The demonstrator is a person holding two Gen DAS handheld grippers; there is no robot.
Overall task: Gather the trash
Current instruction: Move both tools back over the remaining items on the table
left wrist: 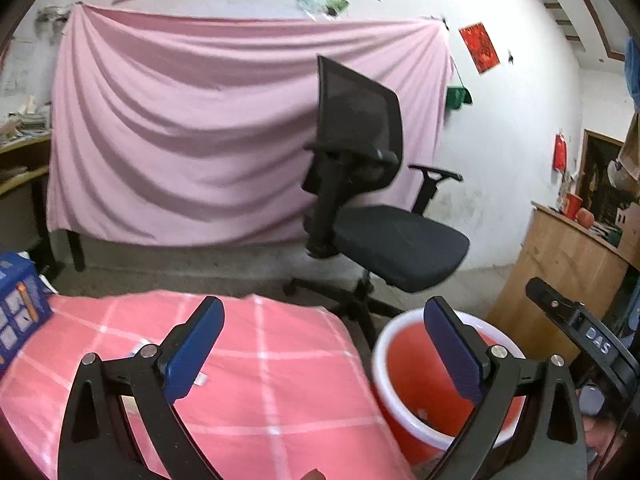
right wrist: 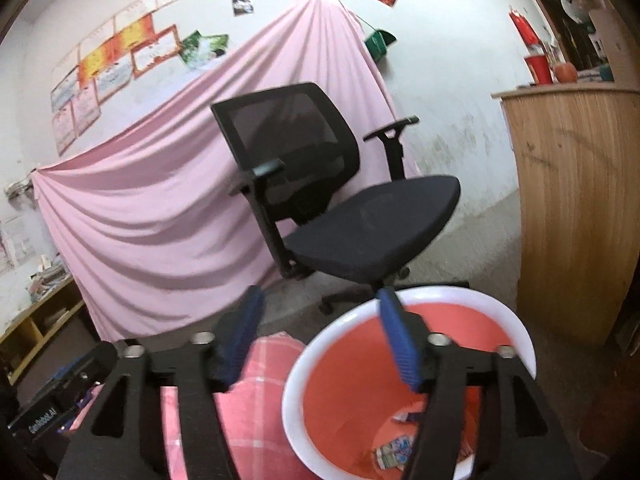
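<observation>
A red bucket with a white rim stands on the floor beside the pink checked table. Crumpled wrappers lie at its bottom. My right gripper is open and empty, held above the bucket's near-left rim. My left gripper is open and empty, over the table's right edge, with its right finger in front of the bucket. A small white and blue scrap lies on the tablecloth behind the left finger. The right gripper's body shows at the right of the left wrist view.
A black office chair stands just behind the bucket, in front of a pink sheet hung on the wall. A wooden counter is to the right. A blue box sits at the table's left edge.
</observation>
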